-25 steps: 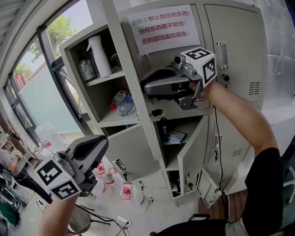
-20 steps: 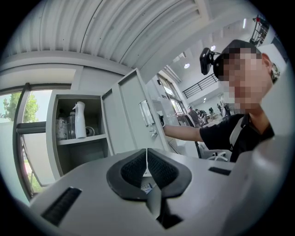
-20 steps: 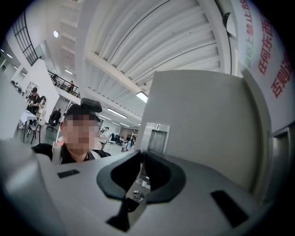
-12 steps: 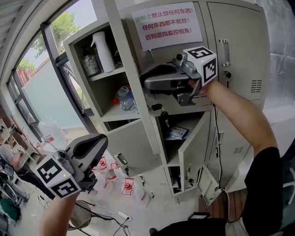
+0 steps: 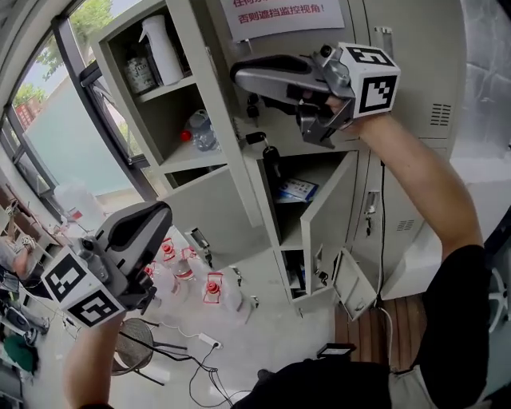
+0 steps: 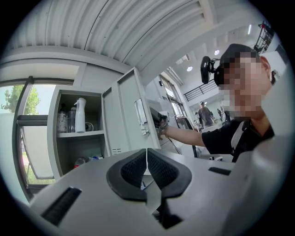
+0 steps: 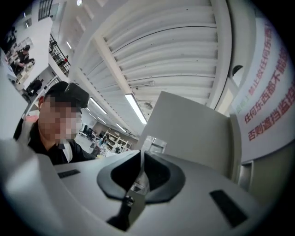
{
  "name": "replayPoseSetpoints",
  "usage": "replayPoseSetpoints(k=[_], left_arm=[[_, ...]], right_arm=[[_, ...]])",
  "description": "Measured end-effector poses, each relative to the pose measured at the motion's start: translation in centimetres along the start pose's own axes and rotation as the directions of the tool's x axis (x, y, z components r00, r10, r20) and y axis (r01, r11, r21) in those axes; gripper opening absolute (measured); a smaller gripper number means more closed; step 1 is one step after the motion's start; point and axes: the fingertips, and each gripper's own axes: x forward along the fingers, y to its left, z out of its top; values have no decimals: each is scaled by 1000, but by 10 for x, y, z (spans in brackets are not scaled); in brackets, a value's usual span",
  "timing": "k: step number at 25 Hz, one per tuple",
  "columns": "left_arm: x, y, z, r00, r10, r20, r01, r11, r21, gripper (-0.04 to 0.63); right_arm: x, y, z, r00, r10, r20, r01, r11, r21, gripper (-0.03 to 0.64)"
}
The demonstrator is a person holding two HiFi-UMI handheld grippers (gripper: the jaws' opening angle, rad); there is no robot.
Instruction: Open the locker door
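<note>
Locker door (image 7: pixel 193 133): smooth grey rect. metal sheet

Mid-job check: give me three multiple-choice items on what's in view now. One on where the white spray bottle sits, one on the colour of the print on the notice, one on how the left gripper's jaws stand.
1. Where is the white spray bottle?
A. on the floor
B. on the top open shelf
C. in the right gripper

2. What colour is the print on the notice?
A. red
B. blue
C. green

3. How do the jaws of the left gripper stand?
A. wide apart
B. closed on a bottle
C. together, with nothing between them

Answers:
1. B, since the head view shows the bottle standing upright on that shelf.
2. A, since the characters on the white sheet are red.
3. C, since the left gripper view shows the two pads meeting with nothing between them.
</note>
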Motion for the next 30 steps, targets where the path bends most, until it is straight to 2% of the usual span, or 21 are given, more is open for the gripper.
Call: replayPoseSetpoints(k=[4, 7, 10, 14, 17, 21, 24, 30], left_arm=[[-12, 1, 6, 998, -25, 50, 25, 1000, 6, 18], [-27, -1, 8, 994, -49, 102, 47, 999, 20, 18], [-46, -7, 4, 988, -68, 140, 62, 997, 52, 18], [-83, -19, -10, 979, -100, 176, 84, 992, 98, 18], [-118, -27, -22, 971, -122, 203, 98, 987, 125, 18], [-163, -47, -57, 967, -157, 199, 132, 982, 134, 18], [-185, -69, -99, 968, -170, 183, 150, 982, 116, 18], [-211, -102, -189, 974, -158, 159, 154, 987, 37, 18]], right_arm=[[8, 19, 10, 988, -156, 0, 155, 981, -113, 21], [16, 46, 13, 960, -278, -33, 263, 937, -229, 20], [24, 77, 9, 928, -367, -68, 336, 900, -276, 20], [45, 122, -16, 884, -454, -111, 415, 872, -261, 20], [61, 160, -51, 855, -504, -123, 469, 853, -230, 20], [83, 211, -99, 824, -557, -108, 535, 826, -176, 18], [96, 247, -136, 794, -599, -106, 585, 799, -138, 17], [128, 306, -229, 751, -630, -196, 628, 774, -84, 15]])
